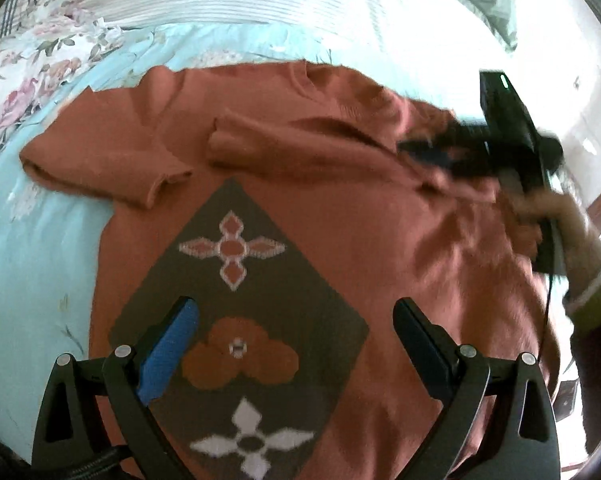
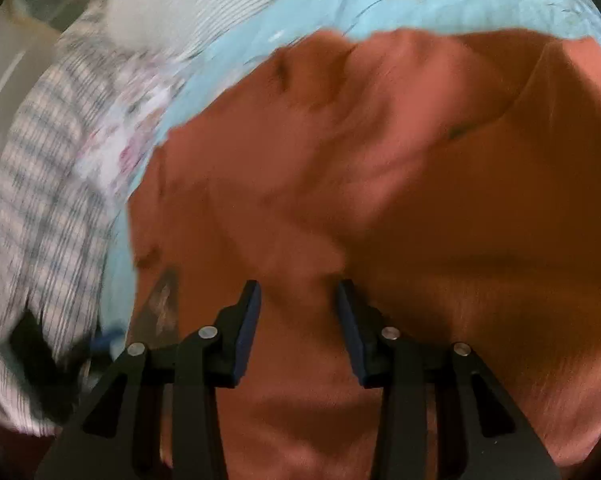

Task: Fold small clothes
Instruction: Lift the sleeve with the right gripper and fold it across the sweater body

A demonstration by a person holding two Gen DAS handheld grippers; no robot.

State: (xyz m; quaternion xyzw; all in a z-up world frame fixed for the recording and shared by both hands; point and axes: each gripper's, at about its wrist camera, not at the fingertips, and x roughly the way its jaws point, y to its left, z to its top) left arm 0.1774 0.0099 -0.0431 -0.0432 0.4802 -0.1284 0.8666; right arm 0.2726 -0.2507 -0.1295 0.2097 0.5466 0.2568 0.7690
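left wrist view: a rust-orange knitted short-sleeved top with a dark brown diamond panel of flower motifs [image 1: 260,200] lies face up on a bed covered in a pale blue floral sheet [image 1: 32,248]. taking the diamond panel as landmark: one sleeve lies spread flat on the sheet, up and left of the panel; the other sleeve is folded across the chest, just above the panel's top point. the left tool [image 1: 296,344] hangs over the lower half of the panel, its blue-padded fingers [image 1: 168,352] spread wide with nothing between them. up and right of the panel, the right tool [image 1: 420,150], blurred, sits at the shoulder of the folded sleeve, carried by a hand [image 1: 556,216] in a striped cuff.

right wrist view: the right tool [image 2: 298,292] points down at the orange knit [image 2: 420,200], which fills the frame; only a sliver of the brown panel shows to the left. its fingers stand partly apart, and no fabric looks pinched between them.

as a judgement: one sleeve fold is done; the other sleeve, the sides and the bottom-up fold remain.
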